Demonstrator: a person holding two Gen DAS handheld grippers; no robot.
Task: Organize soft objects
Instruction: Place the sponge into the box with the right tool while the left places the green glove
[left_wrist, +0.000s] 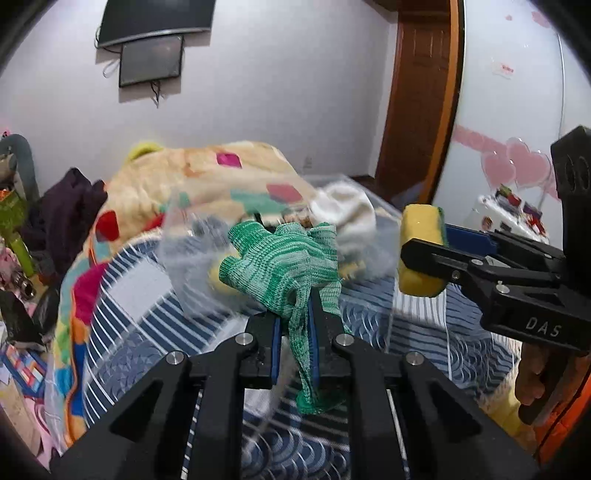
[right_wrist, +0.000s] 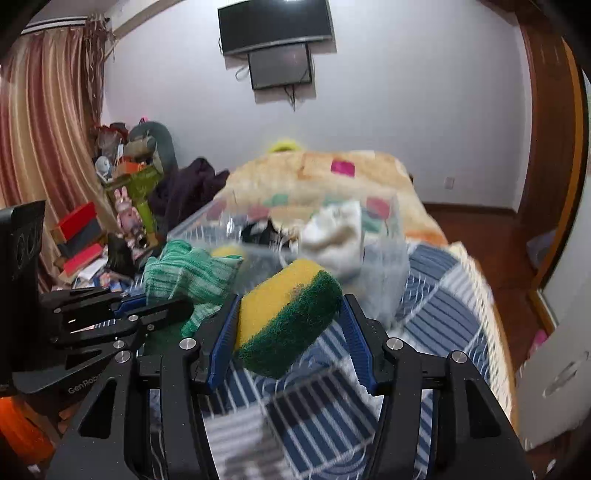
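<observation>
My left gripper is shut on a green knitted glove, which hangs down between its blue pads; the glove also shows in the right wrist view. My right gripper is shut on a yellow sponge with a green scouring side, seen from the side in the left wrist view. Both are held above the bed, just in front of a clear plastic box holding a white cloth, another yellow sponge and dark items.
The bed has a blue striped sheet and a colourful blanket behind the box. Clutter of boxes and toys stands left of the bed. A wooden door is at the right, a TV on the wall.
</observation>
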